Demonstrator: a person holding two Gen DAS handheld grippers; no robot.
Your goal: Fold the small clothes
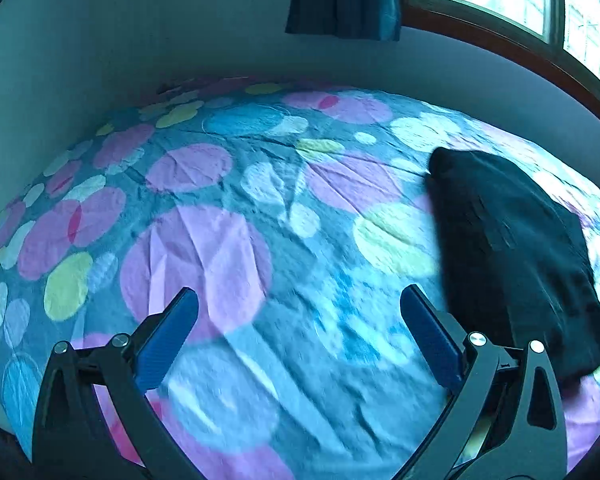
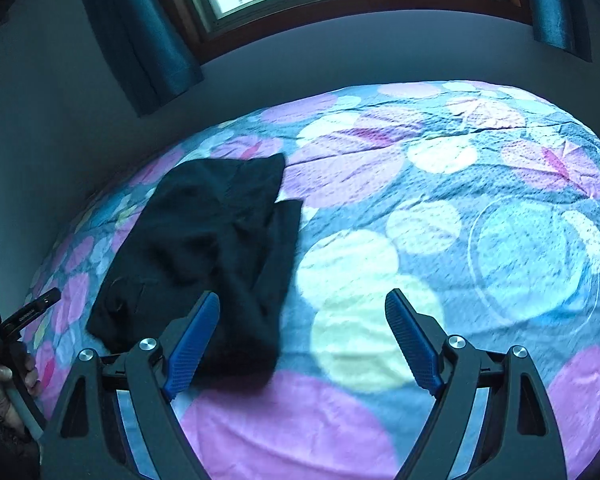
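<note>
Hardly any writing shows. In the right wrist view, at the far left edge, the left gripper (image 2: 40,300), held in a person's hand (image 2: 4,380), carries small white lettering along its black body, but it is too small and blurred to read. No label, brand, number or sign can be read in the left wrist view.
</note>
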